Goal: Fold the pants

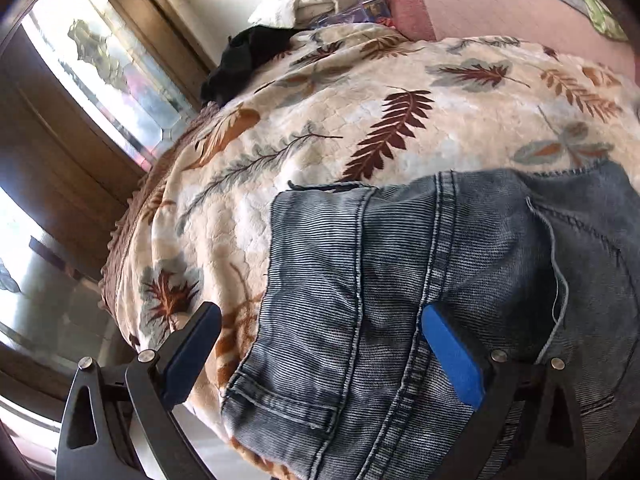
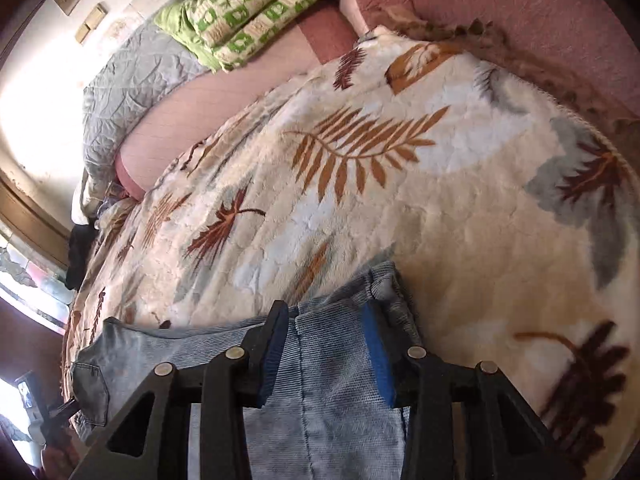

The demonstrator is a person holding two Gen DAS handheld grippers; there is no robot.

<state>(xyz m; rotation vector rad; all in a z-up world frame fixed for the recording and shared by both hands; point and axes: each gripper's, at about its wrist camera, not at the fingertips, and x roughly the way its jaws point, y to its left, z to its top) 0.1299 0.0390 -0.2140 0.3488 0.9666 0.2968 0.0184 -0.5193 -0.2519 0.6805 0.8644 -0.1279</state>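
Blue denim pants (image 1: 400, 280) lie folded on a cream leaf-print blanket (image 1: 320, 128). In the left wrist view my left gripper (image 1: 320, 320) is open wide just above the pants near the waistband; one finger (image 1: 192, 352) is over the blanket, the other (image 1: 452, 356) over the denim. In the right wrist view my right gripper (image 2: 326, 316) is open, its fingers on either side of a raised fold of the pants (image 2: 332, 360). I cannot tell whether the pads touch the cloth.
The blanket (image 2: 400, 184) covers a pink bed (image 2: 224, 104). A dark garment (image 1: 248, 60) lies at the blanket's far edge by a window (image 1: 104, 64). A green patterned quilt (image 2: 248, 12) and a grey quilt (image 2: 132, 80) lie at the head.
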